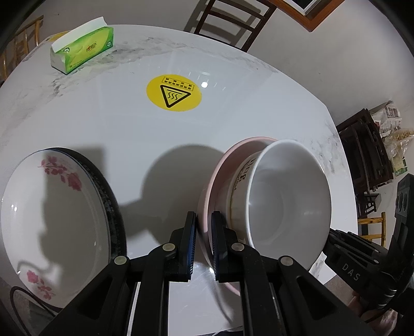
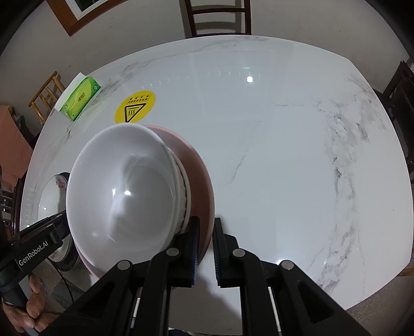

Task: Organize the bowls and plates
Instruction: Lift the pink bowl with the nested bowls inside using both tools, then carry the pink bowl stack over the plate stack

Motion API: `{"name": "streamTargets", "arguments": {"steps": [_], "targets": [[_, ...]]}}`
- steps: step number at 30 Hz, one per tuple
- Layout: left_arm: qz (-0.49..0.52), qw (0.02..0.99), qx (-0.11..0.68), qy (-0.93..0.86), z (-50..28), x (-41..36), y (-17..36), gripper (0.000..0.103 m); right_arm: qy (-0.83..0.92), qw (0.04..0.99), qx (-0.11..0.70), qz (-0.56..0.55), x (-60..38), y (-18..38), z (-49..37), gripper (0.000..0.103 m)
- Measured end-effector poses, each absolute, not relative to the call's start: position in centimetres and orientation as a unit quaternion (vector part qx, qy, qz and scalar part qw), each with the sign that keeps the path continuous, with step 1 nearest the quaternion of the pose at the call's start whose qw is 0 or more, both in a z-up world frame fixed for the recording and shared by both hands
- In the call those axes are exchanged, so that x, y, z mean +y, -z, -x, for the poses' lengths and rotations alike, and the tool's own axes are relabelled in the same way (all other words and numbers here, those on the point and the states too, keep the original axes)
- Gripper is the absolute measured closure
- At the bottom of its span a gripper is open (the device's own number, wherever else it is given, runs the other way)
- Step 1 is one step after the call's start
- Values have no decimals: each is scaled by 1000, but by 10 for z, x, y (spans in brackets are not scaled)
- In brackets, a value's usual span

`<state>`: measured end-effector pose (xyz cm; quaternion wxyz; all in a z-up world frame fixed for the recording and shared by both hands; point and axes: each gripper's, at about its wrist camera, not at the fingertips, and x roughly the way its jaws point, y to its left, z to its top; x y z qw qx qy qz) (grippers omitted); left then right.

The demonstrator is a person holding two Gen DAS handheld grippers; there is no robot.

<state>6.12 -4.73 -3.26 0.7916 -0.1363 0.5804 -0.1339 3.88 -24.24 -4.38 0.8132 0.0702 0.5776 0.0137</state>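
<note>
The pink plate (image 1: 207, 196), stacked white bowls (image 1: 287, 204) in it, is clamped at opposite rim edges by both left gripper (image 1: 204, 248) and right gripper (image 2: 205, 249), jaws narrow; a flowered plate (image 1: 51, 206) sits beside it on the glossy marble table (image 2: 284, 155). A yellow heat sticker (image 1: 174, 92) and green tissue pack (image 1: 82, 50) lie farther off; wooden chairs (image 2: 218, 16) ring the table.

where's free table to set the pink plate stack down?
Free: the marble right of the pink plate, out to the table edge; also between the yellow sticker and floral plate. Crowded: near-left corner.
</note>
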Motion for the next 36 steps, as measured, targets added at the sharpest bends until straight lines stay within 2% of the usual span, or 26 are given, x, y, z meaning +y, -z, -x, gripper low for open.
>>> {"name": "streamTargets", "arguments": {"steps": [36], "targets": [[156,814,552,92,-43,21,-9,96,-67,823,563,-22,-173,3,-42,93]]}}
